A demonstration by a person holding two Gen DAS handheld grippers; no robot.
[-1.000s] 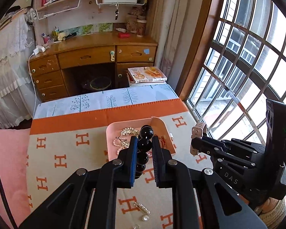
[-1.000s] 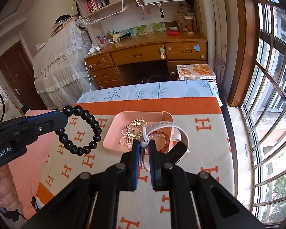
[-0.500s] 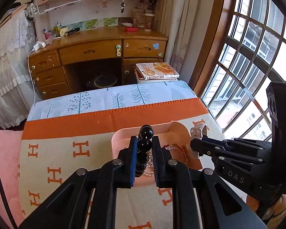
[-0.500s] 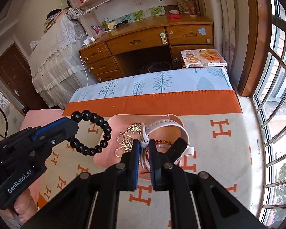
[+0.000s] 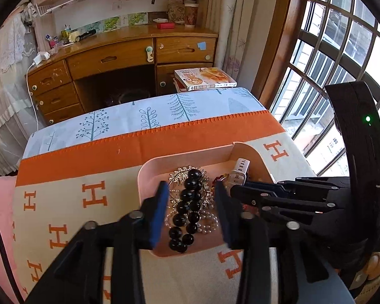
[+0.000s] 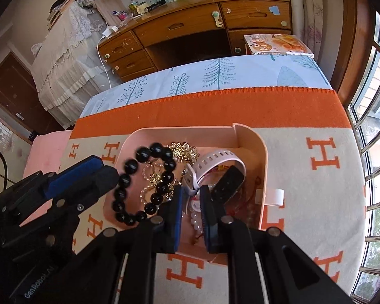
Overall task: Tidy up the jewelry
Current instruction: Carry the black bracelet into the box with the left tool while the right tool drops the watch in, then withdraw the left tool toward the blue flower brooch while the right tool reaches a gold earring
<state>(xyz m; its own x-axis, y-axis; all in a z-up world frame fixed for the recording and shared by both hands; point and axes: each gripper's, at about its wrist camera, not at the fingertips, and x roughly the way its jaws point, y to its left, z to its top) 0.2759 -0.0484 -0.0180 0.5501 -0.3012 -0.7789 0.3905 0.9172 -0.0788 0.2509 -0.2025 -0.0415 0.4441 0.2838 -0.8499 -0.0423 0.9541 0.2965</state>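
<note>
A pink tray [image 5: 149, 169] [image 6: 263, 152] holds gold, pearl and red jewelry. My left gripper [image 5: 191, 197] [image 6: 106, 167] is open over the tray. The black bead bracelet [image 5: 187, 207] [image 6: 144, 185] hangs free between its fingers, blurred, just above the tray's jewelry. My right gripper [image 6: 190, 192] is over the tray's right half, its fingers slightly parted around the strap of a pink-white watch [image 6: 215, 162] with a black face; the strap still touches them. The watch strap also shows in the left wrist view [image 5: 240, 169].
The tray sits on an orange and cream H-patterned blanket [image 6: 316, 136] over a tree-print sheet [image 5: 164, 116]. A wooden desk [image 5: 129, 53] and a magazine [image 5: 205, 78] stand beyond. A barred window [image 5: 342, 50] is at the right.
Both grippers moved forward and down over the tray. The left gripper opened and let go of the black bead bracelet. The right fingers have parted slightly around the watch.
</note>
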